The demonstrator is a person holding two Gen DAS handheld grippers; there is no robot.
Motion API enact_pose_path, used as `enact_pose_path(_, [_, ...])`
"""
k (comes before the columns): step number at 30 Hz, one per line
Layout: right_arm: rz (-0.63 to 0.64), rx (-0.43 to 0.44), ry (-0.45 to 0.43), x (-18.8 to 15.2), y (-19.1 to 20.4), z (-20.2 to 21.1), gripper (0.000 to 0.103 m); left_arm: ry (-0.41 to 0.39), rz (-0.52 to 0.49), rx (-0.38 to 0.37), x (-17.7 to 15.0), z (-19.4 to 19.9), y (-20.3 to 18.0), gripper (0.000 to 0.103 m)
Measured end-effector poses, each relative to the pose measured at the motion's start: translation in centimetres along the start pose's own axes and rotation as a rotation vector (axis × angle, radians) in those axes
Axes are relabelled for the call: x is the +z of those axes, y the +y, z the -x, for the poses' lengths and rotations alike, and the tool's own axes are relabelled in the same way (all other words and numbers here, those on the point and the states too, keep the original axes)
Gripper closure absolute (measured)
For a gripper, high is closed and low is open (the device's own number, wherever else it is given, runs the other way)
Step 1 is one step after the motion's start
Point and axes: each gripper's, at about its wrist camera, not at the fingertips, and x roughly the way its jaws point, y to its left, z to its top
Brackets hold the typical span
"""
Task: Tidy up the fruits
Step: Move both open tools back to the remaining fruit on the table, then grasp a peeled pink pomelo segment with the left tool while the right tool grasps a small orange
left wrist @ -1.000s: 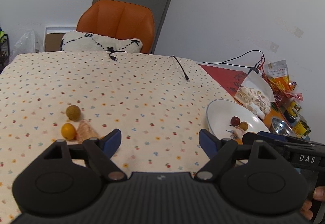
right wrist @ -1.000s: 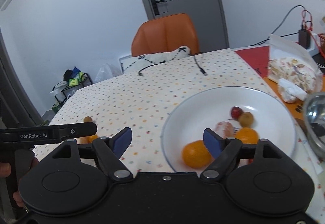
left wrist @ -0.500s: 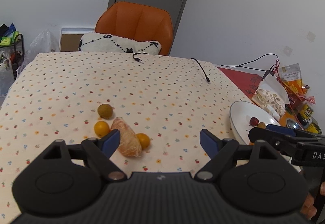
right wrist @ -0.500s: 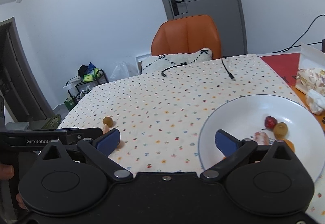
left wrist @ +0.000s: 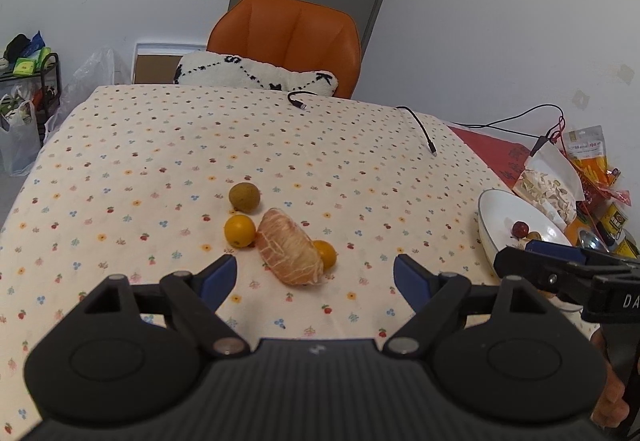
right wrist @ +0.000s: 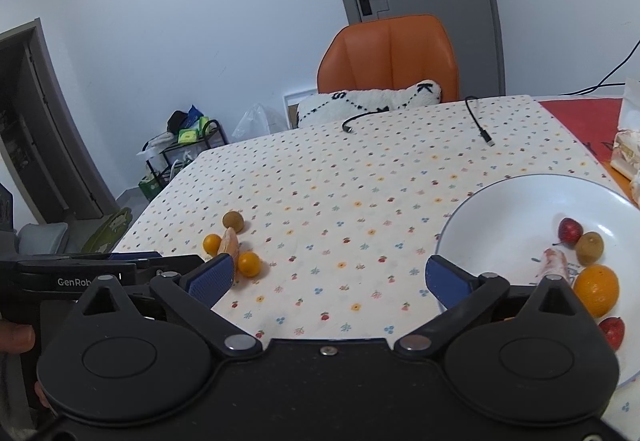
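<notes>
orange fruits (left wrist: 239,230) two, brown one (left wrist: 244,197) (cloth); both hand-held grippers (left wrist: 315,276) wide, empty.

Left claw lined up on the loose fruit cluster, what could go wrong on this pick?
1. The peeled citrus touches two small yellow fruits; closing the left claw could knock one rolling.
2. Its flesh is bare and may crush.
3. The right claw, open, sits near the plate, crowding the drop-off.
</notes>
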Motion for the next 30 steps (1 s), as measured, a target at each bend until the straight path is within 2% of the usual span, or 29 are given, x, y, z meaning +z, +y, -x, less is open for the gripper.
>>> enact_pose_path(17, [0.025,-0.006,0.040,0.1,0.8,-1.4,0.001,-0.009,0.018,-0.007,0.6,-1.2,0.1,0.022])
enact_pose_path(30, [0.028,0.012,0.064,0.3,0.8,-2.8,0.012,0.033,0.036,-0.012,0.8,-3.7,0.1,0.046])
